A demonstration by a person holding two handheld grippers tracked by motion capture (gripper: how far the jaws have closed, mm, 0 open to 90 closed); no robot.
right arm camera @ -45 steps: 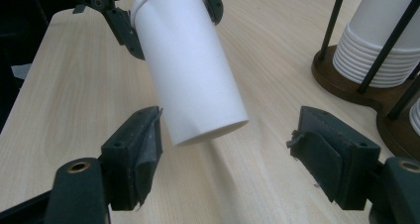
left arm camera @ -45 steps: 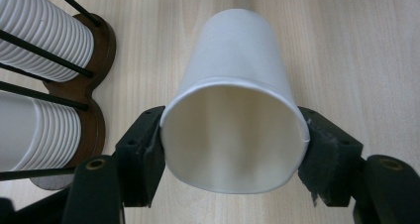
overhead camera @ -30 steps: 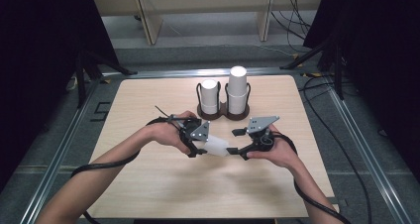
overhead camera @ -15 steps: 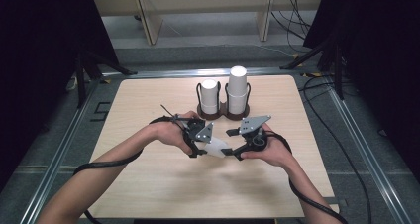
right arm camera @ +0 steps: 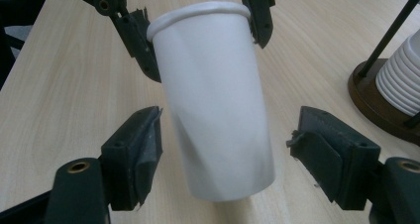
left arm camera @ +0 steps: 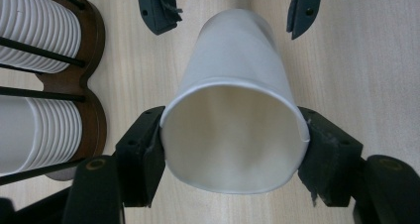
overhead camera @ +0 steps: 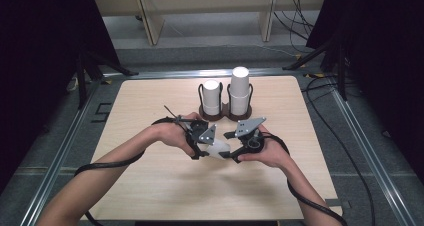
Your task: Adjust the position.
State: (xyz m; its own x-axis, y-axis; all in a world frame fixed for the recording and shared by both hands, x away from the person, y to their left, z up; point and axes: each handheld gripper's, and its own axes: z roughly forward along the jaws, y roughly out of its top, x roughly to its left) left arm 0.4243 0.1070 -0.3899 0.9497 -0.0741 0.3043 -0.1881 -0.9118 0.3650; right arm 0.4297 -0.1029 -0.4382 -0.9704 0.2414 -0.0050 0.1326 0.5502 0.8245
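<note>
A white paper cup (overhead camera: 218, 148) lies sideways just above the table between my two grippers. My left gripper (left arm camera: 233, 135) is shut on the cup (left arm camera: 233, 100), its pads pressing the rim from both sides and denting it a little. My right gripper (right arm camera: 225, 130) is open, its jaws flanking the cup's (right arm camera: 218, 100) closed base end with a gap on each side. In the high view the left gripper (overhead camera: 210, 147) and right gripper (overhead camera: 231, 148) face each other tip to tip at the table's middle.
A dark wooden holder (overhead camera: 225, 113) at the back of the table (overhead camera: 150, 186) carries two stacks of white cups (overhead camera: 240, 88), the right one taller. The same holder (left arm camera: 94, 85) lies close to the left in the left gripper view. Cables trail from both hands.
My right gripper has edged left toward the left one, so its jaws now stand around the cup's base. The left gripper and the cup have kept still.
</note>
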